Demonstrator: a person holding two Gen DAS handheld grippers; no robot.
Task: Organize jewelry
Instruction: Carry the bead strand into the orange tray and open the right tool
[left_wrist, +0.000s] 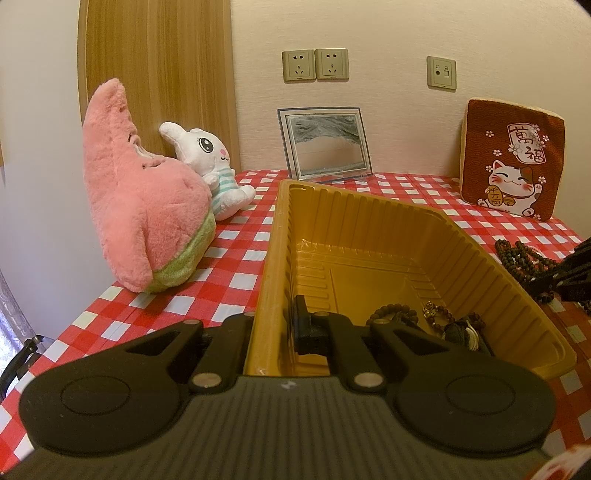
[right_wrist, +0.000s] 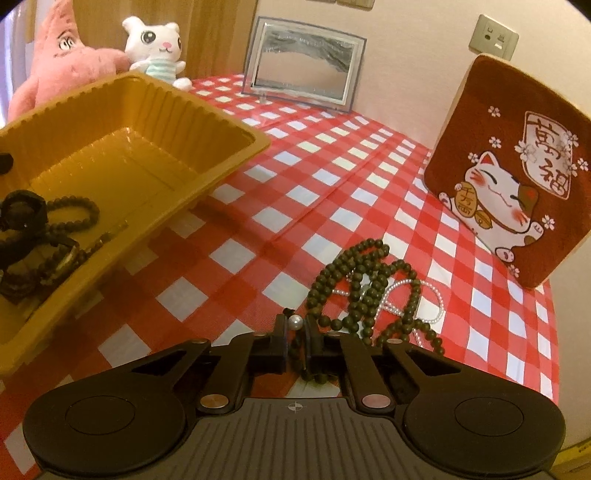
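Jewelry lies in two places. We find a dark bead necklace (right_wrist: 364, 291) tangled with a thin white pearl strand (right_wrist: 436, 306) on the red-checked bench (right_wrist: 280, 206), just ahead of the right tool (right_wrist: 295, 339). That tool is pinching a run of the dark beads between its fingers, and one white pearl (right_wrist: 296, 322) sits at the fingertips. We cannot say whether this pearl belongs to the thin strand, since the view there is crowded.

More pieces rest in the near end of the yellow plastic tray (right_wrist: 236, 127): dark bead bracelets (left_wrist: 397, 314) and what looks like a black watch (right_wrist: 24, 212).

We note the left tool (left_wrist: 273, 328) closed on the tray's near left wall, one finger (left_wrist: 304, 325) inside the tray and the other outside the rim.

Beyond the tray, a pink star plush (left_wrist: 140, 206) and a white rabbit plush (left_wrist: 210, 166) stand at the left of the bench. A framed sand picture (left_wrist: 327, 146) stands upright against the wall. A lucky-cat cushion (left_wrist: 511, 158) leans at the right, near the loose necklaces.
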